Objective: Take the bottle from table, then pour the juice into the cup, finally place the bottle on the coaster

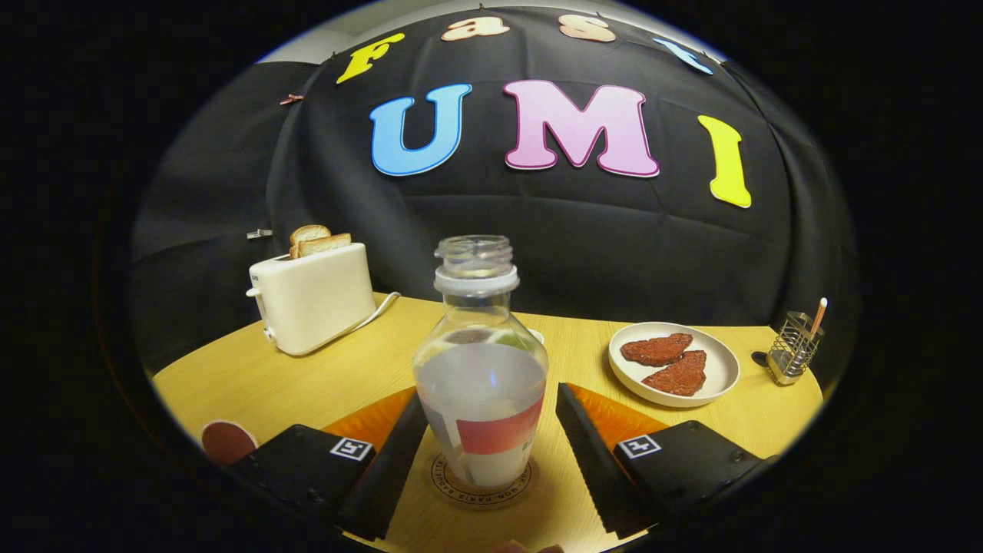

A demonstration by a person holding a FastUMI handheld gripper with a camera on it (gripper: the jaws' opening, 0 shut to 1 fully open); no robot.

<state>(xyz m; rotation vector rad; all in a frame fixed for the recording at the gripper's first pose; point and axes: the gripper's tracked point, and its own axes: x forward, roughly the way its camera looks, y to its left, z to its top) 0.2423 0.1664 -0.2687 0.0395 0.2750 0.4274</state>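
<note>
While the gripper (480,445) waits low over the table, its two fingers stand apart, one on each side of the clear plastic bottle with no cap and a red and white label (480,384), and they do not seem to squeeze it. That bottle stands straight up on the round light coaster with dark print (482,491), so the last job looks done. A white cup (530,336) peeks out just behind the bottle. Farther off sit a cream toaster holding two bread slices (311,296), a white plate with two brown patties (674,362), and a small wire holder (795,347) on the yellow wooden table (253,384).
</note>
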